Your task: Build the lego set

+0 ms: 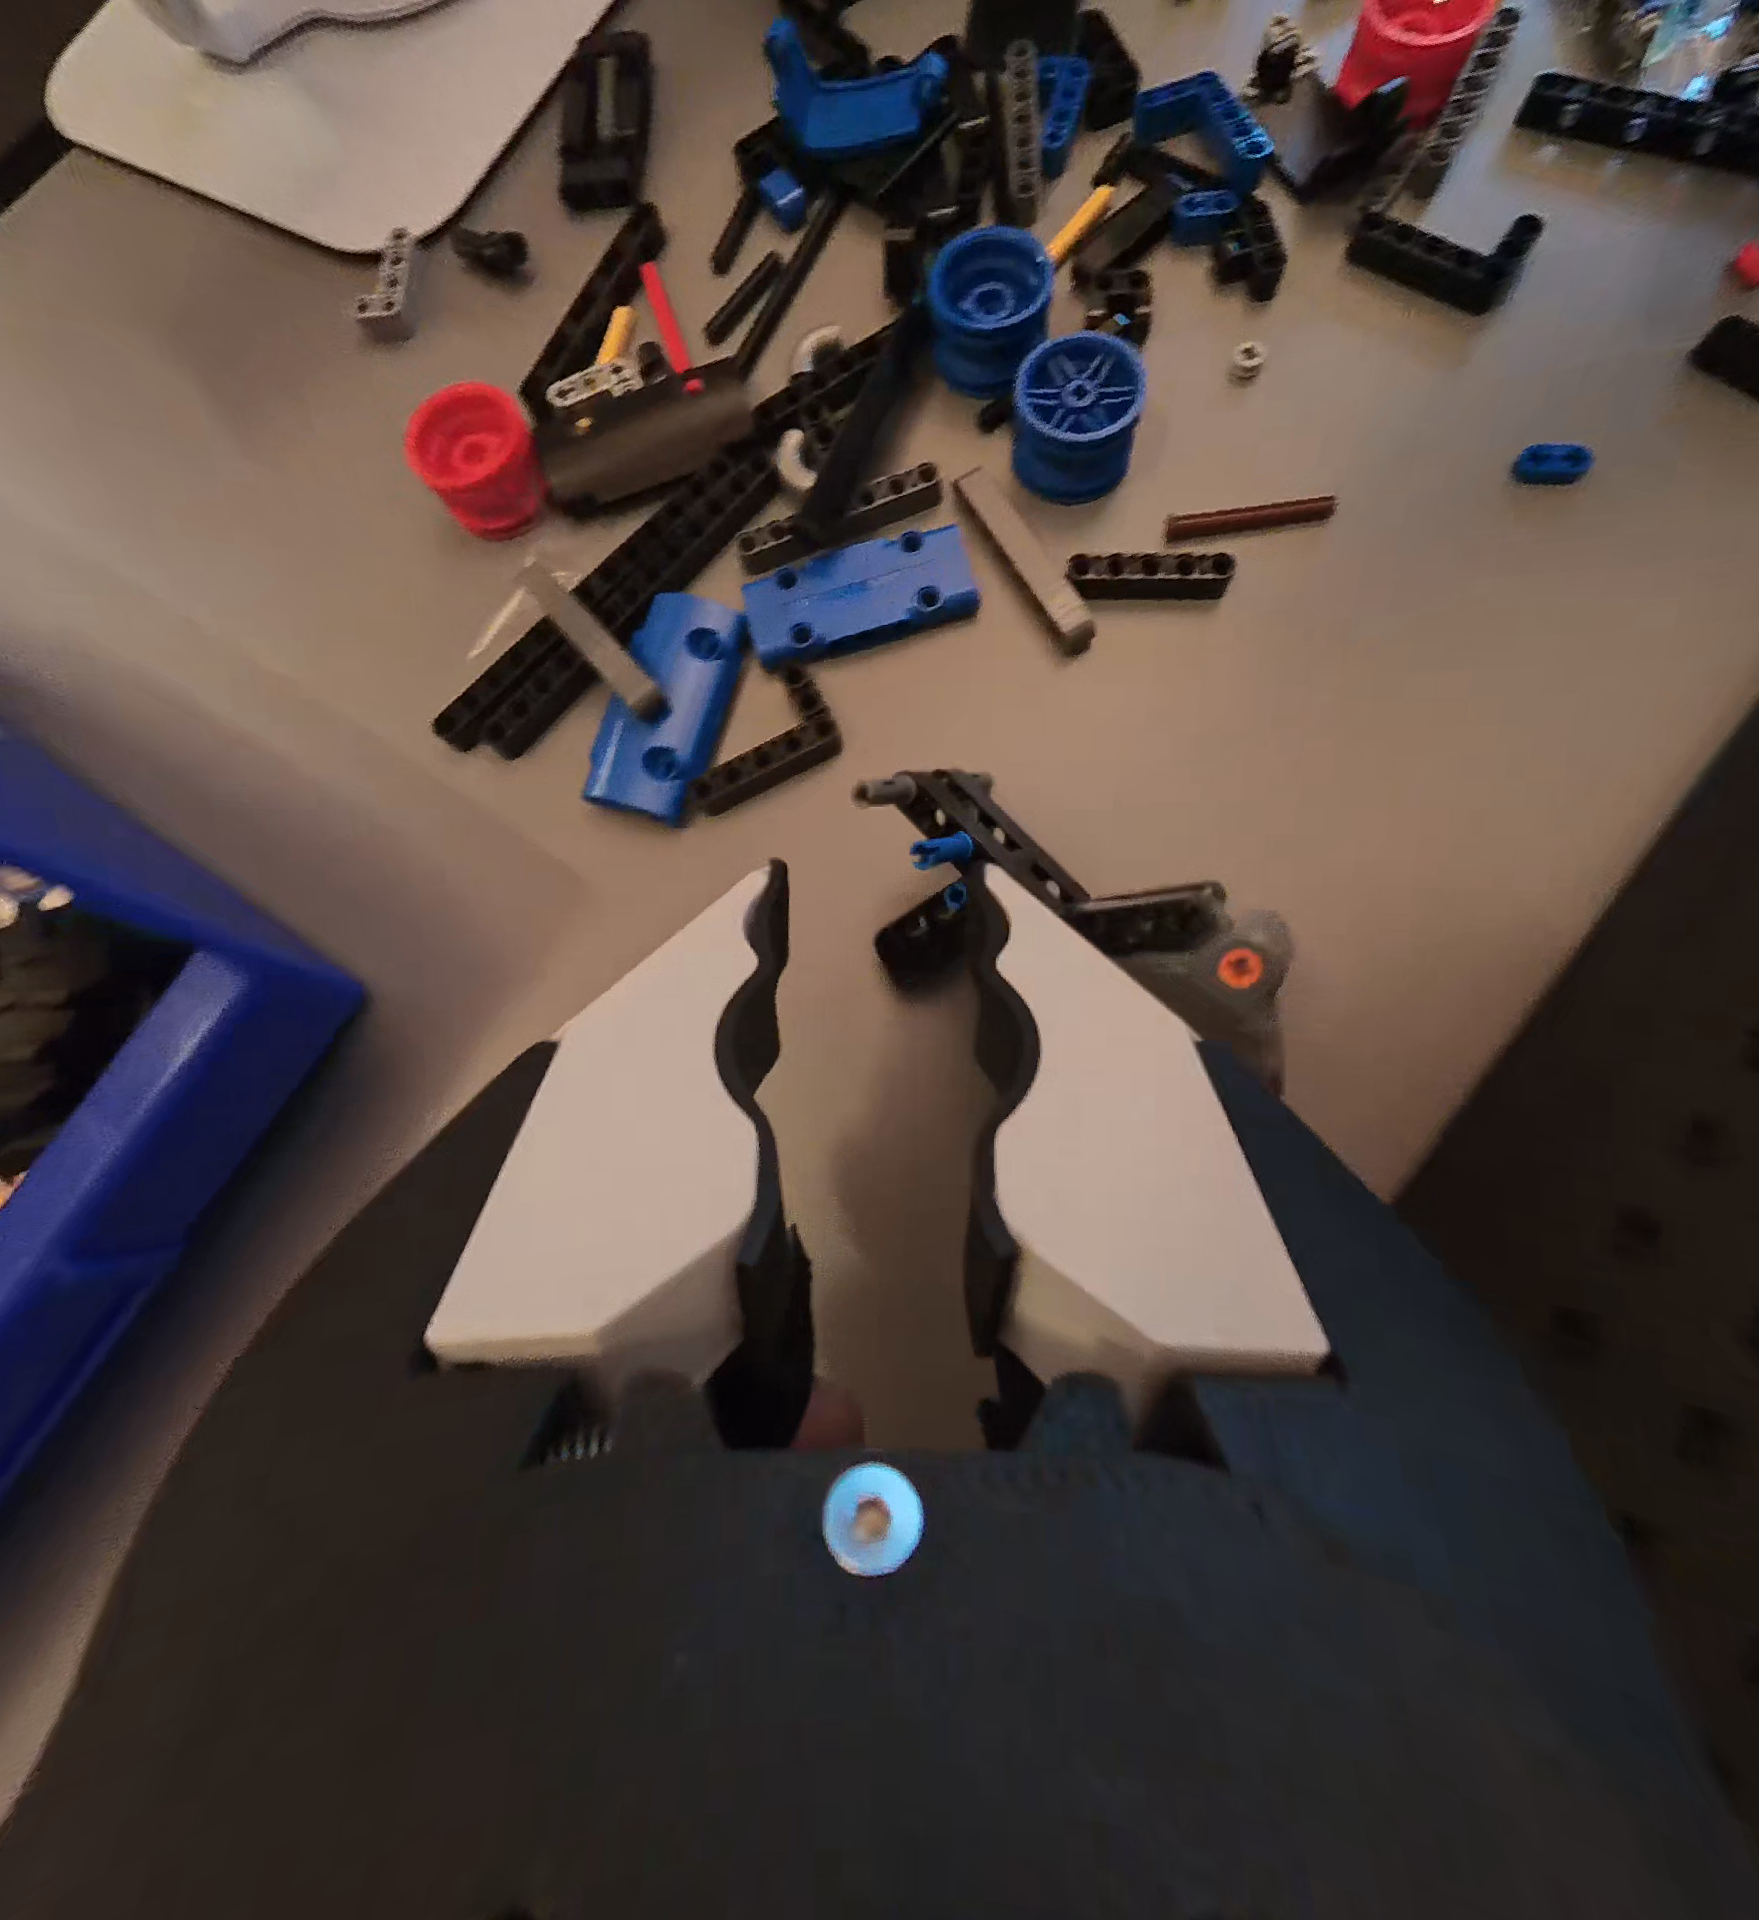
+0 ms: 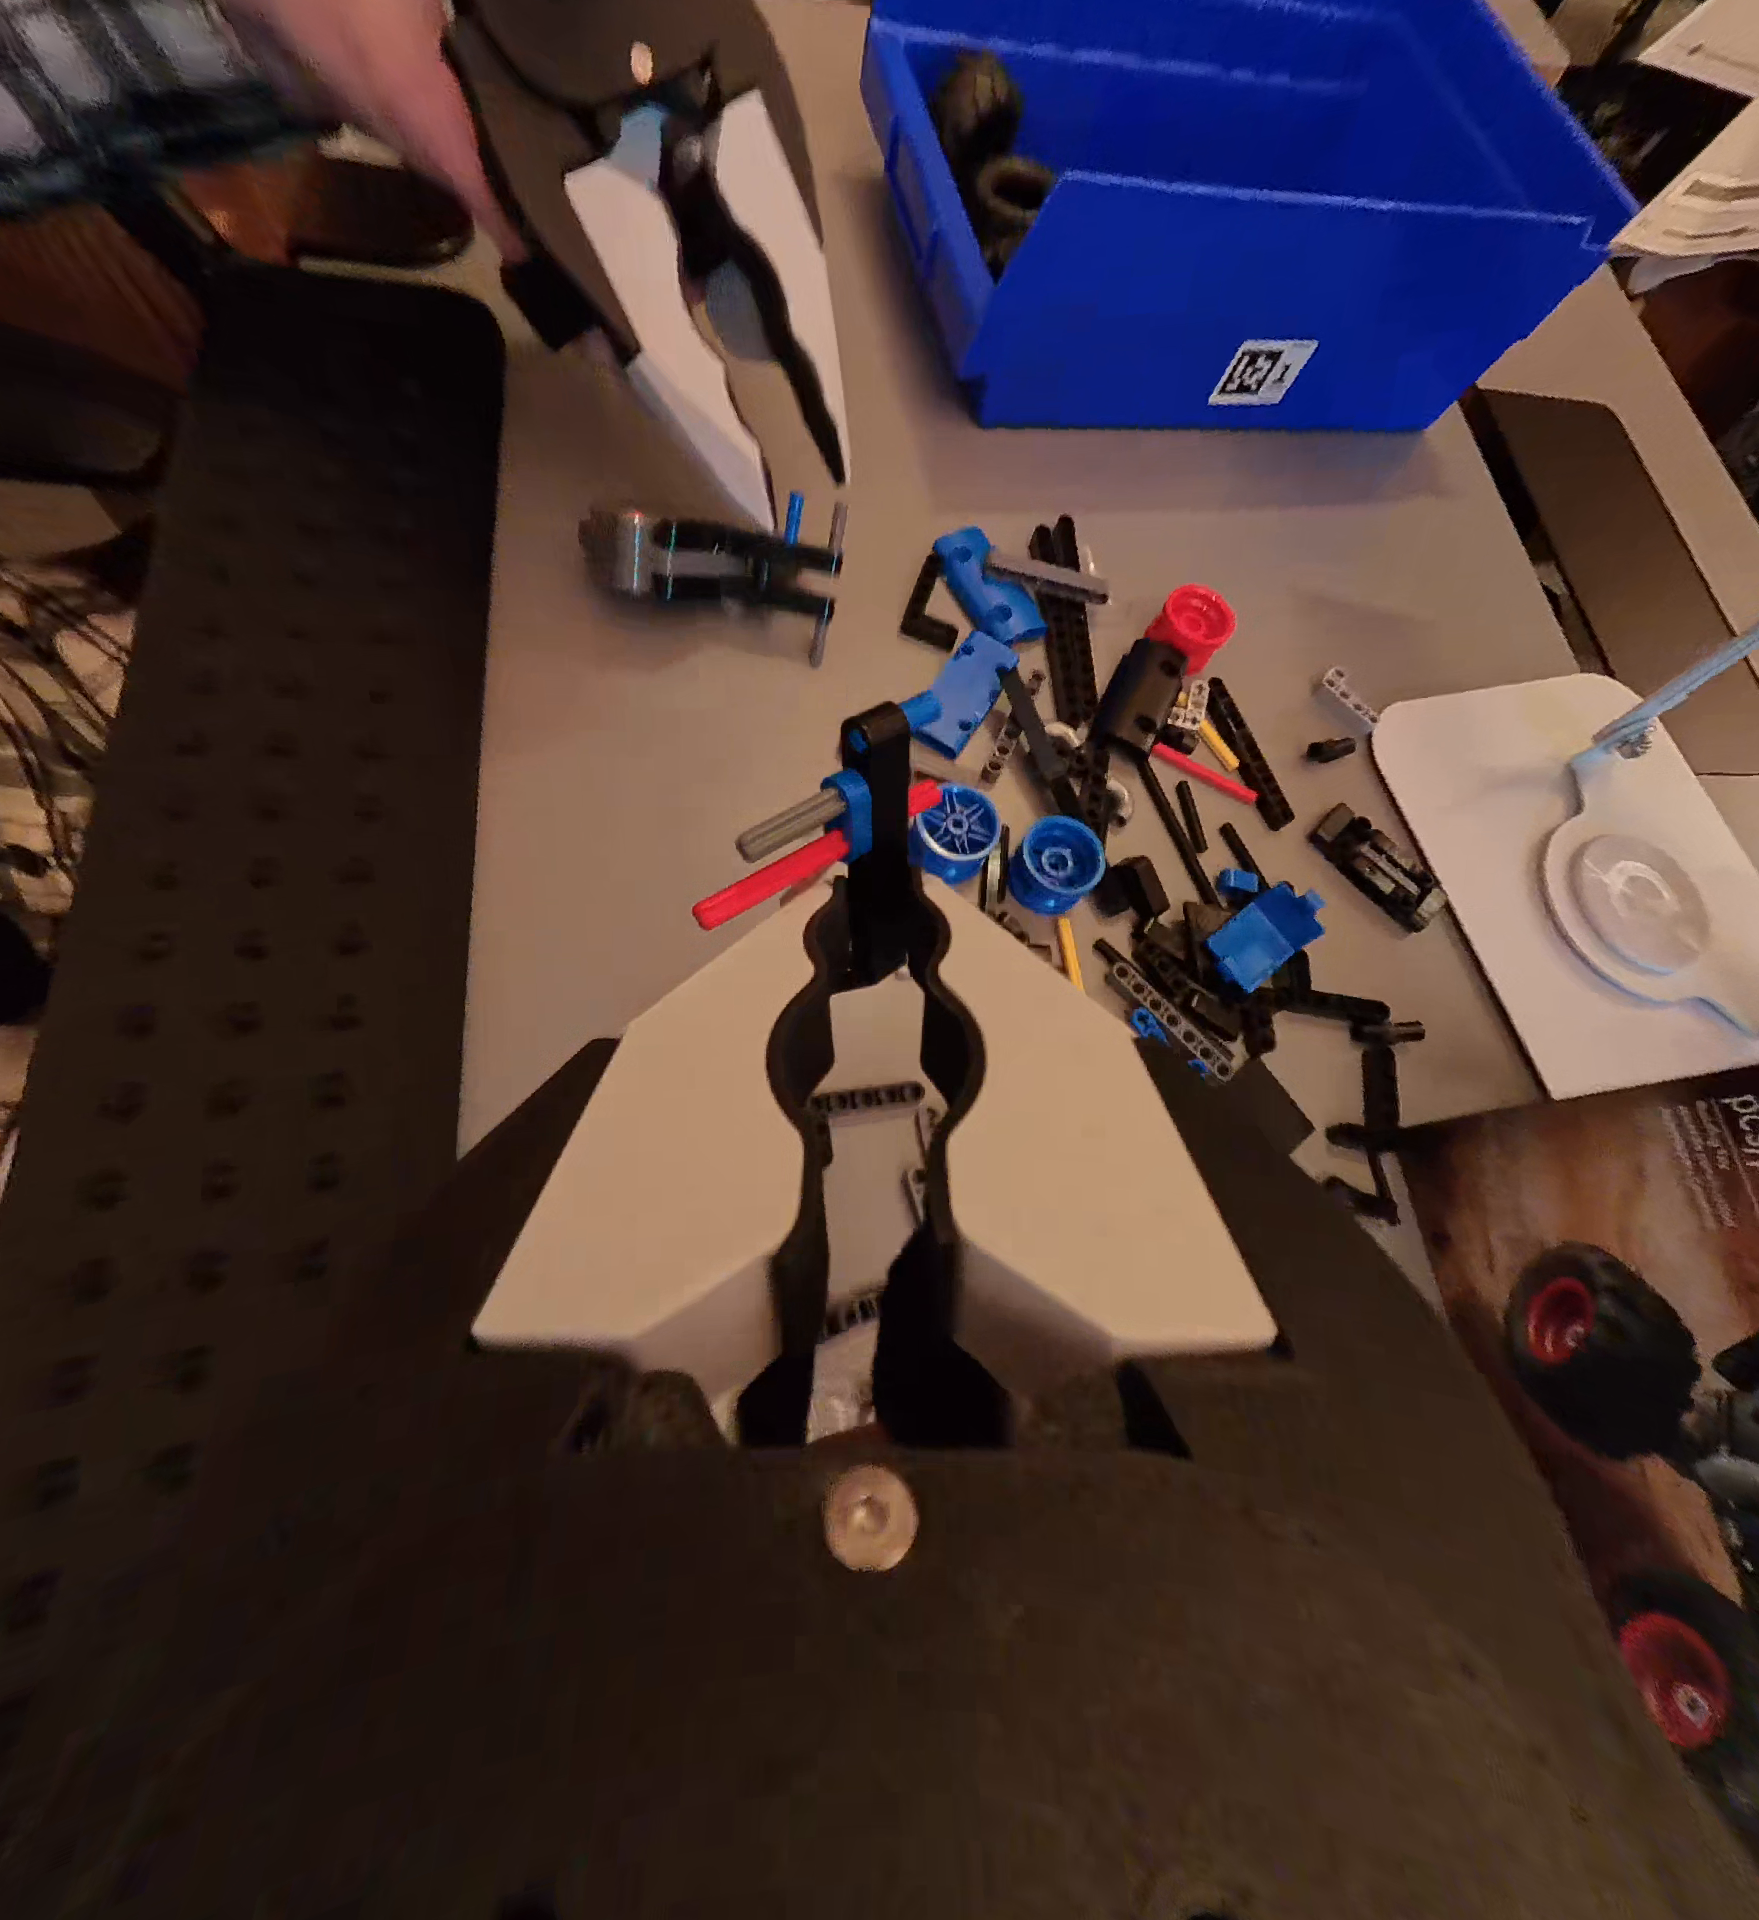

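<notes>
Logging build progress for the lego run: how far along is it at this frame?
Early. Done: one small black-and-grey subassembly on the table below the open left gripper. In hand: the right gripper is shut on a black beam assembly carrying grey and red axles. Left: most parts, including the blue wheel hubs, blue panels and black beams, lie loose, and tyres sit in the blue bin.

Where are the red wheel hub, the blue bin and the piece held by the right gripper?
red wheel hub (image 1: 473,457), left wrist view, on its side wall.
blue bin (image 2: 1218,301), right wrist view, on its front wall.
black beam (image 2: 883,831), right wrist view, mid-length, above the fingertips.
</notes>
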The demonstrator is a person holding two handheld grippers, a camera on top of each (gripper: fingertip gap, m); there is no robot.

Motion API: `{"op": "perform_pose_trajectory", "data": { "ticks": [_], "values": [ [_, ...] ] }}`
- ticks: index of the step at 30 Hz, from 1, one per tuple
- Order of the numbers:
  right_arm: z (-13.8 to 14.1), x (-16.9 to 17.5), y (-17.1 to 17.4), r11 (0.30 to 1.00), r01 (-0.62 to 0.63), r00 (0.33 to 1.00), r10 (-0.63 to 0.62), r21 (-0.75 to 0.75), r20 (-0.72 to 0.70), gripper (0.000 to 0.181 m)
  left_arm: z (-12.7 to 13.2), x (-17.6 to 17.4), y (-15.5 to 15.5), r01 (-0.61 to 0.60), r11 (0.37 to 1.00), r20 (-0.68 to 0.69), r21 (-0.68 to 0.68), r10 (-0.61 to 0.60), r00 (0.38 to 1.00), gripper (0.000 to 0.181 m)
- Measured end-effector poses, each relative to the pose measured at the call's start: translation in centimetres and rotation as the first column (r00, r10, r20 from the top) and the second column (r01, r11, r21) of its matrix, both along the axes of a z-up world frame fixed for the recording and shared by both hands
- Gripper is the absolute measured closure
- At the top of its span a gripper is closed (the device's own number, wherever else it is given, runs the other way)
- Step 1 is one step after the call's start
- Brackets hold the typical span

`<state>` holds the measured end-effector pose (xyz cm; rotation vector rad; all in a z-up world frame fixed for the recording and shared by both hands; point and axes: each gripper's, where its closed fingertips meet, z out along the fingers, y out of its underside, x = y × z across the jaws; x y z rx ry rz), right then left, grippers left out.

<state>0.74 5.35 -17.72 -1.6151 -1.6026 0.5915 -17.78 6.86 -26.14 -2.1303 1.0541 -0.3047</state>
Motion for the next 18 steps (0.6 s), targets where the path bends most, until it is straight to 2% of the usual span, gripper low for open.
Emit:
{"op": "perform_pose_trajectory", "data": {
  "ticks": [3,4,7,10,14,16,18],
  "values": [
    [-0.6,0.2,-0.5,0.999,0.010,0.996,-0.014,0.047,0.083,0.173,1.7,-1.3,1.2,-0.073,0.993,-0.008,0.097,0.074,0.997,0.128],
    [-0.8,0.1,-0.8,0.998,0.006,0.994,-0.012,0.059,0.108,0.174,3.1,-0.6,1.1,-0.063,0.988,0.020,0.144,0.061,0.998,0.130],
    [-1.4,-0.5,-1.2,0.991,-0.007,0.980,-0.021,0.136,0.199,0.173,6.5,4.4,-0.9,0.069,0.970,0.109,0.233,-0.097,0.989,0.131],
    [-2.3,-1.4,-1.3,0.975,-0.028,0.957,-0.037,0.221,0.287,0.173,9.2,10.5,-4.2,0.219,0.939,0.241,0.267,-0.285,0.928,0.137],
    [-3.4,-3.0,-2.7,0.971,-0.077,0.946,-0.001,0.226,0.325,0.173,8.6,14.6,-5.9,0.333,0.901,0.225,0.278,-0.398,0.889,0.139],
    [-4.0,-3.5,-3.3,0.967,-0.099,0.936,0.009,0.236,0.353,0.173,7.8,15.5,-6.3,0.363,0.894,0.211,0.265,-0.421,0.882,0.142],
    [-4.7,-3.6,-3.2,0.954,-0.110,0.917,-0.011,0.279,0.399,0.173,6.8,15.6,-7.2,0.405,0.883,0.193,0.239,-0.451,0.871,0.161]
  ]
}}
